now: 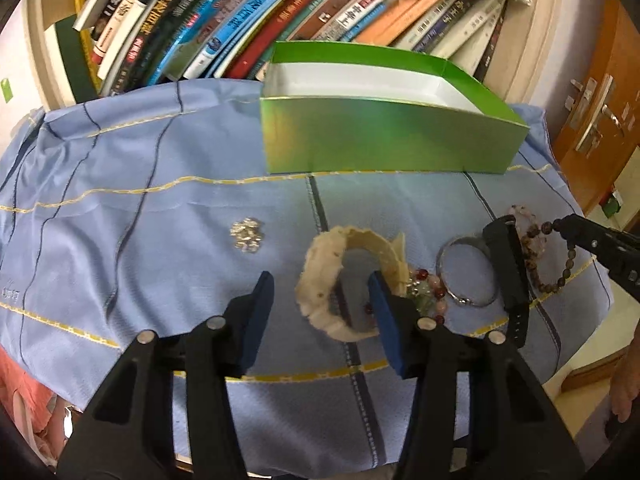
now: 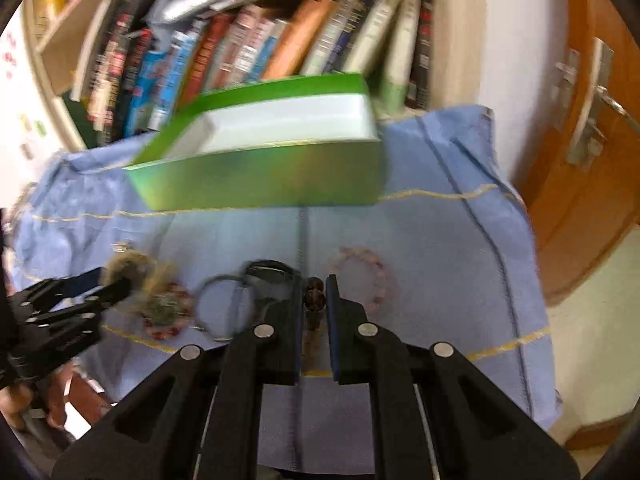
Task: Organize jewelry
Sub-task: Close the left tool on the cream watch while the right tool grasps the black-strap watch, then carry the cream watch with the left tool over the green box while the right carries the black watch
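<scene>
A green box point(image 1: 384, 136) with a white inside stands open at the back of the blue cloth point(image 1: 160, 240); it also shows in the right wrist view point(image 2: 264, 176). My left gripper point(image 1: 320, 292) is open, its right finger inside a cream bangle point(image 1: 320, 272). Beside it lie a red-and-green bead bracelet point(image 1: 428, 292), a silver bangle point(image 1: 464, 272), a black band point(image 1: 508, 272) and a silver brooch point(image 1: 248, 234). My right gripper point(image 2: 314, 300) is shut on a brown bead bracelet point(image 2: 315, 298), also seen in the left wrist view point(image 1: 560, 256). A pink bead bracelet point(image 2: 368, 276) lies to its right.
A bookshelf point(image 1: 280, 12) full of books stands right behind the box. A wooden door point(image 1: 600, 120) with a metal handle is to the right. The cloth's edge drops off at the front and right.
</scene>
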Available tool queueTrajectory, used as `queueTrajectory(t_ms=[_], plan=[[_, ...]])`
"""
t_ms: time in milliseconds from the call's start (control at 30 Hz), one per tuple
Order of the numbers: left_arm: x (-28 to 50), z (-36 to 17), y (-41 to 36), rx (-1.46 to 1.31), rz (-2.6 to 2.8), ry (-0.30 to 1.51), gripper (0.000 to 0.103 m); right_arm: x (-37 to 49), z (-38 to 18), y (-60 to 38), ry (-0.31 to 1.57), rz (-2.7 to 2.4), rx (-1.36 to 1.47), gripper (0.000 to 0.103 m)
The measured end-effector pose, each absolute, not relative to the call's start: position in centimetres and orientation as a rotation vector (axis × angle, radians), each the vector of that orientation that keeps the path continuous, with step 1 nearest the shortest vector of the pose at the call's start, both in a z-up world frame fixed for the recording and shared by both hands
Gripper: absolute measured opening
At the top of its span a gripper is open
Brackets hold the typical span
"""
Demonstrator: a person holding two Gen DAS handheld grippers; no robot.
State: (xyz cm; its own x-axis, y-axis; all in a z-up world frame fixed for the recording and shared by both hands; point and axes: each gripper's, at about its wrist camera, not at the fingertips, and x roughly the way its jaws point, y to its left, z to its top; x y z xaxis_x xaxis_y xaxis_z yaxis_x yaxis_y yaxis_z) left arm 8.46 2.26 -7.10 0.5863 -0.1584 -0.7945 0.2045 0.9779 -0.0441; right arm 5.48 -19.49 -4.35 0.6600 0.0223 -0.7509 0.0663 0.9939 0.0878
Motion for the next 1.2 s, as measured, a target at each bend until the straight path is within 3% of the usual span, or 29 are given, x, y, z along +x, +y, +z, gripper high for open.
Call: queueTrajectory(t_ms=[67, 133, 167, 467, 567, 633, 667, 767, 1200], plan=[[8.6, -7.4, 2.0, 0.058, -0.214, 0.928, 0.048, 5.8, -5.1, -20.2, 0.882, -0.082, 0.102, 0.014], [8.7, -7.6, 1.9, 0.06, -0.213, 0.935, 0.048, 5.9, -5.6, -20.4, 0.896, -0.079, 0.114, 0.03], [8.8, -7.7, 1.9, 0.061, -0.212, 0.938, 0.048, 5.7, -5.6, -20.2, 0.887, -0.055, 0.121, 0.032], [9.4, -8.1, 1.6, 0.055, -0.213, 0.948, 0.048, 7.9, -6.4, -17.1, 0.909, 0.038, 0.101, 0.032], [9.5, -8.1, 1.5, 0.056, -0.205, 0.947, 0.047, 8.8, -7.0, -17.1, 0.917, 0.024, 0.106, 0.026], [9.6, -8.2, 1.5, 0.052, -0.2, 0.95, 0.039, 9.1, -7.1, -17.0, 0.924, 0.029, 0.105, 0.007], [9.6, -8.2, 1.5, 0.051, -0.195, 0.95, 0.036, 9.2, -7.2, -16.8, 0.927, 0.023, 0.099, 0.004], [9.8, -8.2, 1.9, 0.037, -0.18, 0.947, 0.025, 9.1, -6.9, -16.4, 0.904, 0.029, 0.082, 0.002], [8.5, -5.1, 2.2, 0.016, -0.178, 0.854, 0.023, 6.2, -1.4, -16.6, 0.727, 0.012, 0.046, 0.002]])
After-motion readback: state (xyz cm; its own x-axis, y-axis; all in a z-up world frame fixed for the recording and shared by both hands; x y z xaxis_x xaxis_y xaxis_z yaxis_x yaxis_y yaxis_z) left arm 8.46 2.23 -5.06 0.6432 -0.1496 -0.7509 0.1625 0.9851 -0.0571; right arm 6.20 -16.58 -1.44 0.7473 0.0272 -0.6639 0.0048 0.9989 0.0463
